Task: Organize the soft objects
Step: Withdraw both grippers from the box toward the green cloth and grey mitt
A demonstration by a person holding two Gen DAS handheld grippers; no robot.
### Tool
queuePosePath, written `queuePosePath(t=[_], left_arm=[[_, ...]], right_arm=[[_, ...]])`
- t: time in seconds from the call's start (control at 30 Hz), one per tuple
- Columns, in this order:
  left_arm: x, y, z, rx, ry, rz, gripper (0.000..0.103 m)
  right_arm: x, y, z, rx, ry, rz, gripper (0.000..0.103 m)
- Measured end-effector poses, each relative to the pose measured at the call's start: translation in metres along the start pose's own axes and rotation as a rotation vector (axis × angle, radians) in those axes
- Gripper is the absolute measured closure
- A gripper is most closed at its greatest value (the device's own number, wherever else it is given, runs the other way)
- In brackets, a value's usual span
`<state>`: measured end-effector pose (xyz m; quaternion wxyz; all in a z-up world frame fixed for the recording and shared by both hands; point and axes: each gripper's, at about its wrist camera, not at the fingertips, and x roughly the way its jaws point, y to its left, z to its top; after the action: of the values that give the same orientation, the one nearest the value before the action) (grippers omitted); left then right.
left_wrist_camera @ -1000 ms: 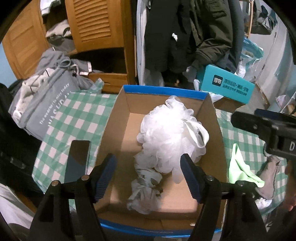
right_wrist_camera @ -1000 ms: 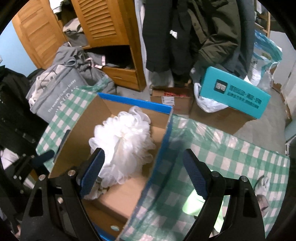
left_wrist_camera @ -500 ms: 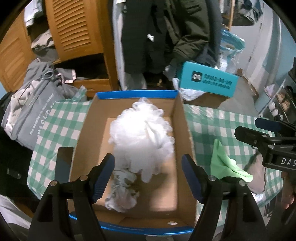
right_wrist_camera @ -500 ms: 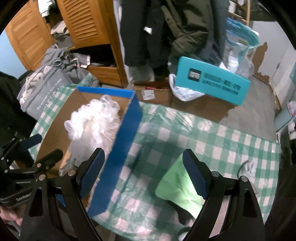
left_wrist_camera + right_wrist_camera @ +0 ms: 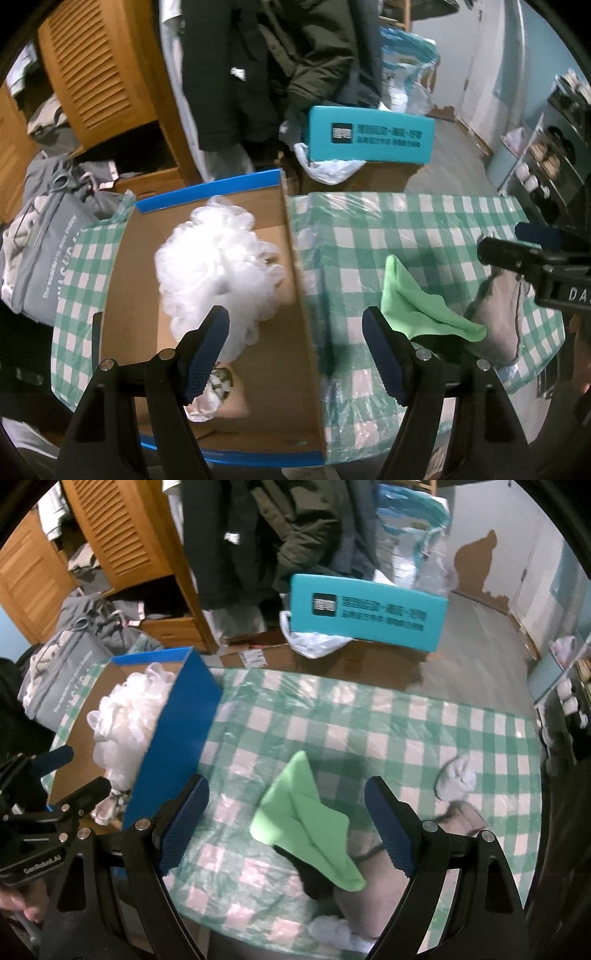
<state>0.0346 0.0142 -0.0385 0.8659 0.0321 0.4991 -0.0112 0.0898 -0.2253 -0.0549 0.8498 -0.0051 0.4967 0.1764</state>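
Left claw [image 5: 295, 354] hanging w/ jaws spread wide, nothing between the pads, tilted down over the right wall of the cardboard box [image 5: 295, 295]; left pad sitting in front of the white mesh pouf [image 5: 218, 266], right pad over the checked cloth, not touching either as far as can be told. Right claw [image 5: 286, 829] also gaping wide & empty, hovering above the green cloth [image 5: 306, 823], which is showing between its two pads but w/ no contact visible. Pouf lying inside the box, filling the middle to far part; a crumpled white-grey soft item [image 5: 210, 391] lying in the box too, just nearer than the pouf, partly hidden behind the left pad. Green cloth lying crumpled on the surface [image 5: 332, 723], to the right of the box & apart from it, draped over something dark underneath; can't tell what. Just beside it, on the right & partly under it, a grey-beige soft item [image 5: 373, 897]; a small pale grey piece [image 5: 456, 775] further right, near the surface edge; another small white piece [image 5: 332, 930] at the near edge. Surface being covered by green-white check w/ clear plastic over it. Box w/ blue outer walls, standing on the left part of the surface. Beyond: teal carton [image 5: 365, 614] on brown cardboard on the floor, dark coats [image 5: 266, 535] hanging, wooden louvred cupboard [image 5: 110, 531], grey bag [image 5: 62, 675] at left.
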Motion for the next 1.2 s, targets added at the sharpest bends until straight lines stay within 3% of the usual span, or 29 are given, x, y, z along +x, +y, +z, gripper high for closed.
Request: queuePosePath(t=[0.57, 1.2], left_arm=[[0.029, -0.066, 0.002, 0.135, 0.068, -0.032, 0.027], [0.082, -0.111, 0.009, 0.158, 0.183, -0.075, 0.027]], right_arm=[[-0.005, -0.078, -0.034, 0.113, 0.018, -0.055, 0.017], [0.017, -0.153, -0.077, 0.249, 0.099, -0.123, 0.017]])
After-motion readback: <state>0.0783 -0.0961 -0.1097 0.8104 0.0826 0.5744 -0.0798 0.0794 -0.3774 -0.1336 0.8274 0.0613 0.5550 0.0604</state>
